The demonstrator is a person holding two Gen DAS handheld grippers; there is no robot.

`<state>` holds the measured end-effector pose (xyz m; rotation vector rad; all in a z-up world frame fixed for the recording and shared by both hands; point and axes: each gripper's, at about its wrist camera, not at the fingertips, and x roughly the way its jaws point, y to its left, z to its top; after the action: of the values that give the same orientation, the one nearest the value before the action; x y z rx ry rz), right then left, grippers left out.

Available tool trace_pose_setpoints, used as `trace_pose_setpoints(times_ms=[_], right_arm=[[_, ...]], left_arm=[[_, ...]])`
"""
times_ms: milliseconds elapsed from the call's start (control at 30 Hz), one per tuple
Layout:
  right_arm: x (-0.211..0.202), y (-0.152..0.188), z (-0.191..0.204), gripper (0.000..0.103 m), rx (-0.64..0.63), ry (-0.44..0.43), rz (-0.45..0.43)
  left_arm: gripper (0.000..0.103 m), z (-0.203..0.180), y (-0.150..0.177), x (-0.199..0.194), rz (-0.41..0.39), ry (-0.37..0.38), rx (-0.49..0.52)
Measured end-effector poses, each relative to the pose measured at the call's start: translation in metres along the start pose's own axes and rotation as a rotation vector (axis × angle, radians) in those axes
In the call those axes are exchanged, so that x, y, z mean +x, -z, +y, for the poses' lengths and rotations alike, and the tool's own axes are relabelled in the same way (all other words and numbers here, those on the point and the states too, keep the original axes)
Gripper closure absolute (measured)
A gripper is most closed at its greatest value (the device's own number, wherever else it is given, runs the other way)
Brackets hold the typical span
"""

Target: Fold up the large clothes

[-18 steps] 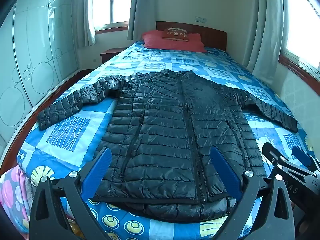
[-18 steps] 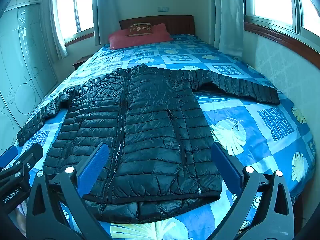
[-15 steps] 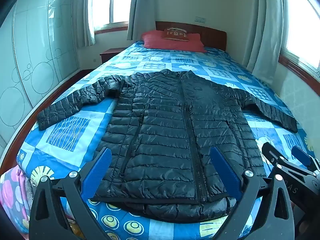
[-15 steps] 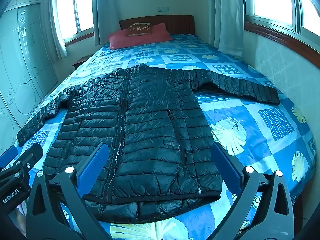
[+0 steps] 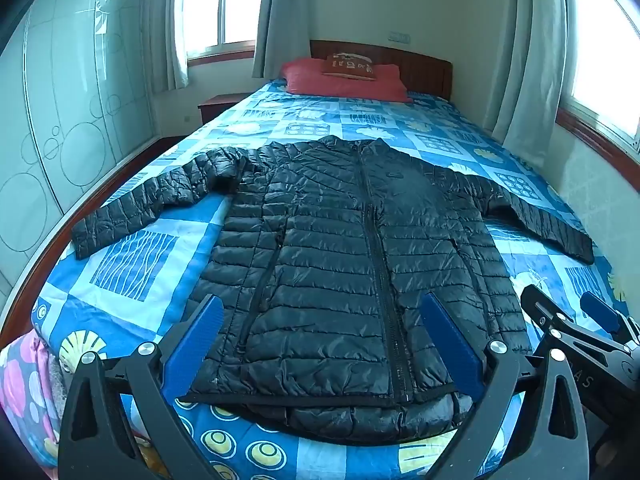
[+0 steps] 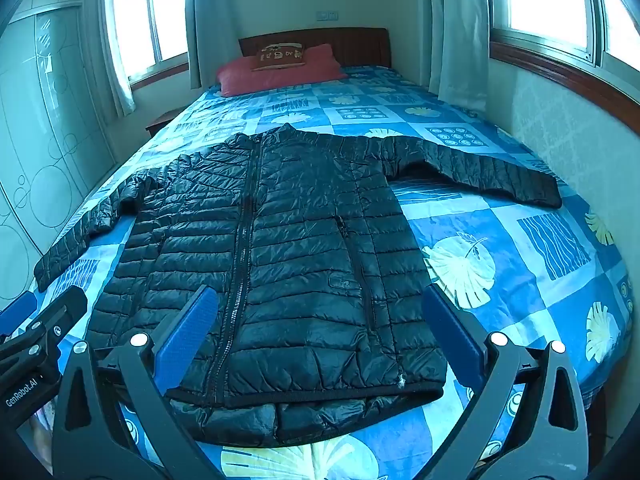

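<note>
A black quilted puffer jacket [image 5: 340, 264] [image 6: 276, 248] lies flat and zipped on the bed, collar toward the headboard, hem at the near edge. Both sleeves are spread out to the sides. My left gripper [image 5: 320, 340] hovers above the hem, open wide, with nothing between its blue pads [image 5: 192, 344]. In the right wrist view my right gripper [image 6: 320, 332] also hangs over the hem, open and empty. Each gripper shows at the edge of the other's view: the right one [image 5: 576, 320] and the left one [image 6: 40, 320].
The bed has a blue patterned quilt [image 5: 132, 264] [image 6: 520, 240] and a red pillow [image 5: 344, 80] at the wooden headboard. A glass wardrobe [image 5: 60, 120] lines the left side, a wall with windows [image 6: 560, 0] the right. A nightstand [image 5: 218, 104] stands at the far left.
</note>
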<state>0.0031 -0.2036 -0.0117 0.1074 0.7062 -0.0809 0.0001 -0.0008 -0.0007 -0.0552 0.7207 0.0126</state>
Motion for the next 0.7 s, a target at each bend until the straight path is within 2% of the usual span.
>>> trace_pose_setpoints(times_ms=[700], right_arm=[[0.0015, 0.0021, 0.0035, 0.002, 0.0, -0.001, 0.004]], left_arm=[[0.005, -0.0018, 0.0016, 0.0039, 0.008, 0.001, -0.004]])
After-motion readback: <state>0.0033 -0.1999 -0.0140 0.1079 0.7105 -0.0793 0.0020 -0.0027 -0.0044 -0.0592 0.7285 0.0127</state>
